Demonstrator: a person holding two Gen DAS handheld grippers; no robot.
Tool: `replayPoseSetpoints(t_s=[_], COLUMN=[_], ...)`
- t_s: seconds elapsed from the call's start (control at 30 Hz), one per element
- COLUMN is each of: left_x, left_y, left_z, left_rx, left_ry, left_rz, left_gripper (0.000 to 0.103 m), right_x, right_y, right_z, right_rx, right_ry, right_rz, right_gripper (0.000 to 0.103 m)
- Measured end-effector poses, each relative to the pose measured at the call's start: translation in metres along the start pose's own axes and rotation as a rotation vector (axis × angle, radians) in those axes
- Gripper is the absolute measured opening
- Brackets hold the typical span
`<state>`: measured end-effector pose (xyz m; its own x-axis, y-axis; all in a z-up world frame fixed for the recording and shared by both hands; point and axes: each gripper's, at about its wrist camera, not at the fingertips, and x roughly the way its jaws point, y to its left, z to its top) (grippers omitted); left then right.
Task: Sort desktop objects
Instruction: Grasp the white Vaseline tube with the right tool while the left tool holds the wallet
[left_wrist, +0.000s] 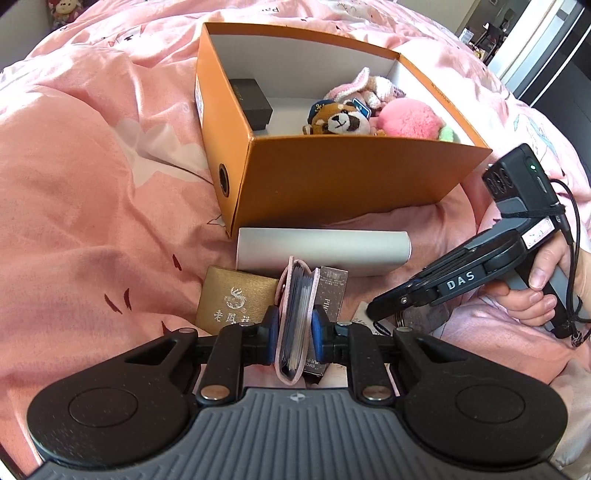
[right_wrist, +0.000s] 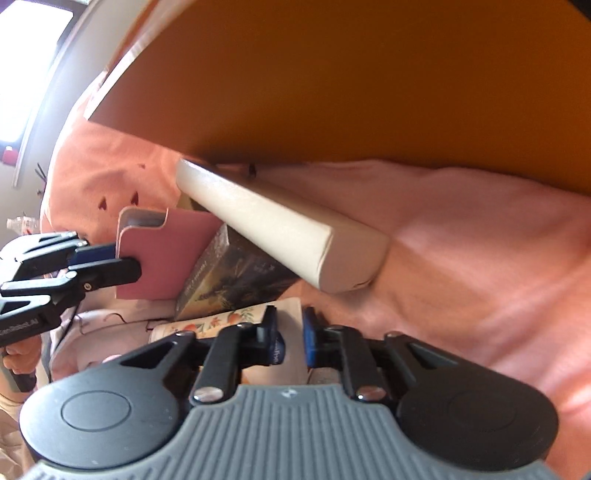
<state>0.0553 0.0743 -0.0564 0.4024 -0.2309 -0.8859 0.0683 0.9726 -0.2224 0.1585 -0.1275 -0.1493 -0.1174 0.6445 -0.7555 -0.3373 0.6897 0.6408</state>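
My left gripper (left_wrist: 294, 325) is shut on a pink card wallet (left_wrist: 291, 280) and holds it upright by its edge; the right wrist view shows the same wallet (right_wrist: 166, 258) in that gripper (right_wrist: 110, 254). Under the wallet lie a gold box (left_wrist: 236, 295), a dark brown box (left_wrist: 332, 291) and a long white box (left_wrist: 321, 251). My right gripper (right_wrist: 291, 339) is low over a white fruit-printed card (right_wrist: 207, 325), pads close together. I cannot tell whether they pinch its edge. The left wrist view shows the right gripper (left_wrist: 371, 312) beside the pile.
An open orange box (left_wrist: 332, 177) stands just behind the pile on pink bedding (left_wrist: 92, 184). Inside are a bear plush (left_wrist: 341, 120), a pink plush (left_wrist: 410, 118) and a small black box (left_wrist: 251, 99). A person's hand (left_wrist: 543, 273) grips the right handle.
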Motion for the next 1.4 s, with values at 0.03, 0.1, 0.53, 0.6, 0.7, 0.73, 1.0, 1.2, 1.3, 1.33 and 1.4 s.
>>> replayPoseSetpoints(t_s=[0.03, 0.1, 0.53, 0.6, 0.7, 0.73, 1.0, 1.2, 1.3, 1.33, 1.4], left_x=[-0.002, -0.007, -0.041, -0.041, -0.037, -0.036, -0.034, -0.032, -0.032, -0.032, -0.033], left_y=[0.001, 0.002, 0.001, 0.000, 0.000, 0.001, 0.005, 0.010, 0.010, 0.010, 0.009], left_z=[0.000, -0.001, -0.002, -0.001, -0.002, -0.003, -0.003, -0.002, -0.001, -0.001, -0.001], left_rx=[-0.006, -0.015, -0.033, -0.033, -0.035, -0.037, -0.058, -0.079, -0.081, -0.080, -0.078], left_ry=[-0.006, -0.018, -0.100, -0.094, -0.081, -0.079, -0.071, -0.068, -0.070, -0.070, -0.072], left_rz=[-0.001, -0.004, -0.002, 0.000, 0.006, 0.006, 0.005, 0.002, 0.003, 0.004, 0.005], left_gripper=[0.020, 0.020, 0.019, 0.019, 0.019, 0.019, 0.020, 0.020, 0.020, 0.020, 0.020], right_x=[-0.006, -0.018, -0.069, -0.066, -0.041, -0.032, 0.013, 0.028, 0.032, 0.032, 0.027], right_y=[0.001, 0.003, 0.017, 0.012, 0.009, 0.006, -0.005, -0.012, -0.014, -0.013, -0.014], right_z=[-0.001, -0.002, -0.011, -0.009, -0.008, -0.005, 0.018, 0.019, 0.016, 0.014, 0.012], right_rx=[0.008, 0.017, -0.064, -0.086, -0.169, -0.190, -0.242, -0.223, -0.204, -0.211, -0.208], right_ry=[-0.017, -0.050, -0.141, -0.111, -0.042, -0.010, 0.126, 0.174, 0.189, 0.186, 0.176], right_rz=[0.004, 0.019, -0.001, 0.002, -0.023, -0.027, 0.041, 0.134, 0.185, 0.179, 0.149], right_gripper=[0.008, 0.003, 0.007, 0.026, 0.054, 0.056, 0.082, 0.088, 0.087, 0.082, 0.063])
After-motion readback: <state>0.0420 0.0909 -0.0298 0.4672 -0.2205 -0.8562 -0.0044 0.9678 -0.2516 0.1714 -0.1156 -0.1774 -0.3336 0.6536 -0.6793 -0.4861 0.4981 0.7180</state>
